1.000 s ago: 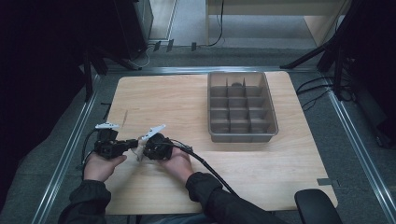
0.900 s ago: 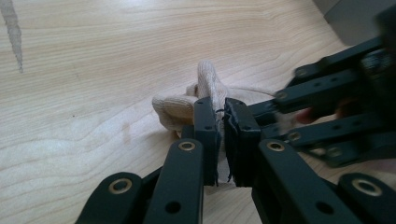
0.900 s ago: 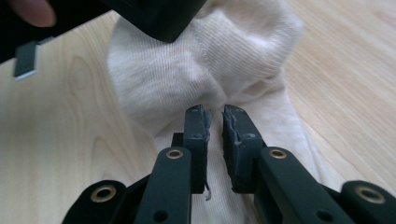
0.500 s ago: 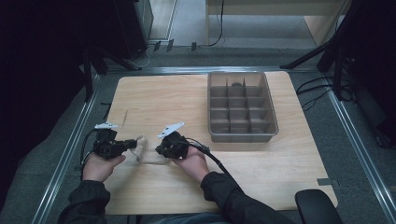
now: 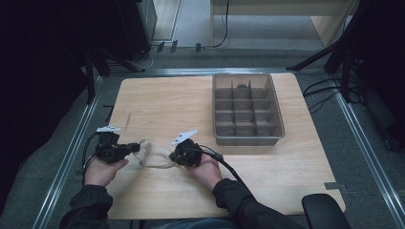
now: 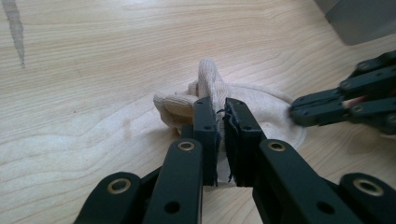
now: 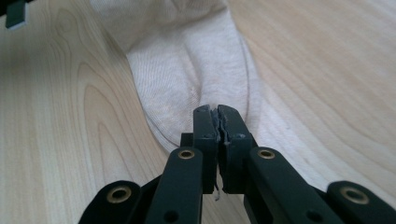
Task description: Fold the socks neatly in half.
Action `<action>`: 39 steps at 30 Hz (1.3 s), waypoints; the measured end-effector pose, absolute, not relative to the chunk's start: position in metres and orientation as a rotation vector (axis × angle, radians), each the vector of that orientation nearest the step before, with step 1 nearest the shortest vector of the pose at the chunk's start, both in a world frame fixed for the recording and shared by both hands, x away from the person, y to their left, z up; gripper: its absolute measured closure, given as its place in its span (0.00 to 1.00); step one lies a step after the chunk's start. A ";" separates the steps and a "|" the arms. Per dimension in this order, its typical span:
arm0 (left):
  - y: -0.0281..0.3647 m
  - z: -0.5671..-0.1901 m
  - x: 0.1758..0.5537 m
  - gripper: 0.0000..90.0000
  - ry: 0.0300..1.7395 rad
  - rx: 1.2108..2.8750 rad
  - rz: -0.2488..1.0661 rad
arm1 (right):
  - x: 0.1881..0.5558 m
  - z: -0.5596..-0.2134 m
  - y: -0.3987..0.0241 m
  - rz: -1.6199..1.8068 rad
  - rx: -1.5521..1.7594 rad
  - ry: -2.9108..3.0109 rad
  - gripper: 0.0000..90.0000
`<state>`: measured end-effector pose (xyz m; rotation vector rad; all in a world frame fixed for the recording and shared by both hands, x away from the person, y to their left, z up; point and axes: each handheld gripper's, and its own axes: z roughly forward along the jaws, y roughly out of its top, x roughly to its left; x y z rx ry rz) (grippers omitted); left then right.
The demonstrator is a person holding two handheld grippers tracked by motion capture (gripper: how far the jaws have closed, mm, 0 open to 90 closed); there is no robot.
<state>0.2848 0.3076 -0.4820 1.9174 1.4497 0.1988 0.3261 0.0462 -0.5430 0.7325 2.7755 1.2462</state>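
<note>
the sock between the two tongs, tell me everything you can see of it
The sock is cream, ribbed knit, soft and limp. It lies stretched across the near left part of the wooden table, between the two hands. The left tongs are shut on a bunched, raised fold at one end; the right tongs are shut on the fabric at the other end. In between, it rests flat on the wood with shallow creases.

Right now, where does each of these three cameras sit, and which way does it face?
High view: above the person's side, facing forward and down on the table; forearms, left gripper, right gripper.
Left gripper view: rides that gripper, faces along its jaws, shut on the sock.
Right gripper view: rides its gripper, jaws shut on the sock's edge.
All three share the cream sock and the wooden table.
</note>
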 end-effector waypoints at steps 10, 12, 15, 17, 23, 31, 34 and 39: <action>0.296 -0.477 0.285 0.92 1.409 1.940 0.186 | 0.329 -0.551 0.058 1.289 0.713 2.766 0.98; 0.293 -0.477 0.286 0.92 1.401 1.946 0.185 | 0.330 -0.550 0.061 1.277 0.700 2.768 0.98; 0.289 -0.476 0.287 0.92 1.390 1.959 0.182 | 0.331 -0.550 0.066 1.269 0.678 2.765 0.98; 0.285 -0.477 0.288 0.92 1.387 1.967 0.176 | 0.332 -0.551 0.070 1.277 0.677 2.764 0.98; 0.275 -0.482 0.292 0.92 1.369 2.012 0.160 | 0.333 -0.553 0.079 1.310 0.675 2.750 0.98; 0.263 -0.492 0.299 0.92 1.352 2.065 0.143 | 0.334 -0.553 0.086 1.309 0.660 2.749 0.98; 0.262 -0.498 0.301 0.92 1.358 2.076 0.126 | 0.334 -0.551 0.083 1.308 0.673 2.751 0.96; 0.261 -0.506 0.305 0.92 1.365 2.087 0.124 | 0.332 -0.545 0.072 1.324 0.700 2.721 0.96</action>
